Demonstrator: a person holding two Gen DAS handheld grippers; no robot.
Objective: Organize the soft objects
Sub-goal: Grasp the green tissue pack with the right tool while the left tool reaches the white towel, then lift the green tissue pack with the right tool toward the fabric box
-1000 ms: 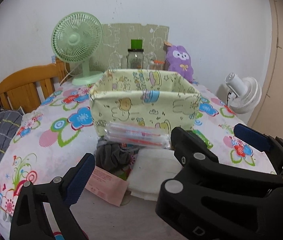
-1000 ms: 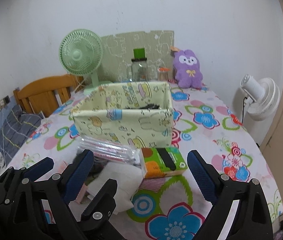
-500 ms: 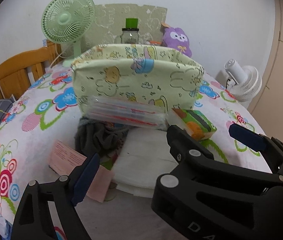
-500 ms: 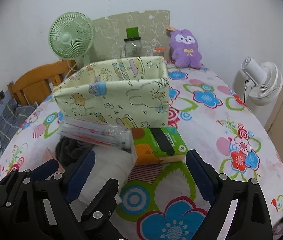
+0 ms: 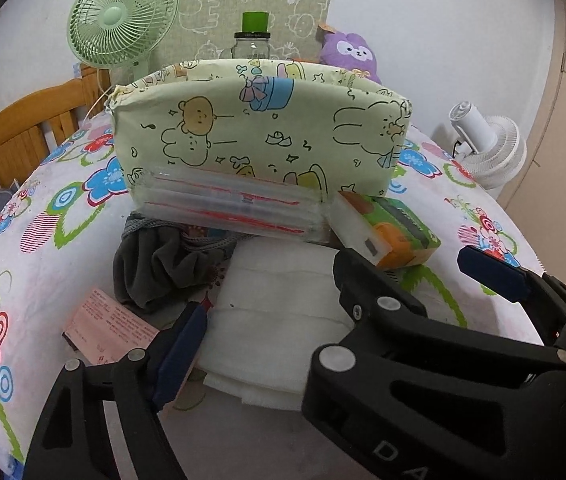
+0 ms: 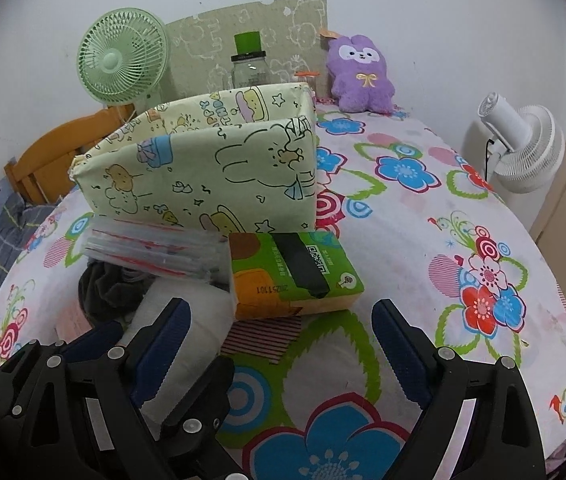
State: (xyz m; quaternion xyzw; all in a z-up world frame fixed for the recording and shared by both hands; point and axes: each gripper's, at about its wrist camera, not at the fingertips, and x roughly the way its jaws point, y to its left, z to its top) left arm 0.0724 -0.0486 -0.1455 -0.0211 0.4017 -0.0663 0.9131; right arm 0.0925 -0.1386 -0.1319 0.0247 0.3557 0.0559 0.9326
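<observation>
A green and orange tissue pack (image 6: 297, 276) lies near the middle of the floral tablecloth (image 6: 423, 248), printed with a QR code and the digits 20251101. Just behind it stands a pale green fabric storage box (image 6: 207, 168) with cartoon bears and rabbits. A clear plastic pouch (image 5: 235, 206) with red stripes leans against the box front, over a crumpled dark grey cloth (image 5: 159, 268). A folded white pad (image 5: 279, 304) lies toward the near edge, beside a pink printed card (image 5: 111, 324). The left gripper (image 5: 335, 304) is spread wide around the white pad. The right gripper (image 6: 283, 332) gapes wide, empty, before the tissue pack. At the far edge stand a green fan (image 6: 123, 56), a glass jar (image 6: 249, 66) and a purple plush (image 6: 361, 74).
</observation>
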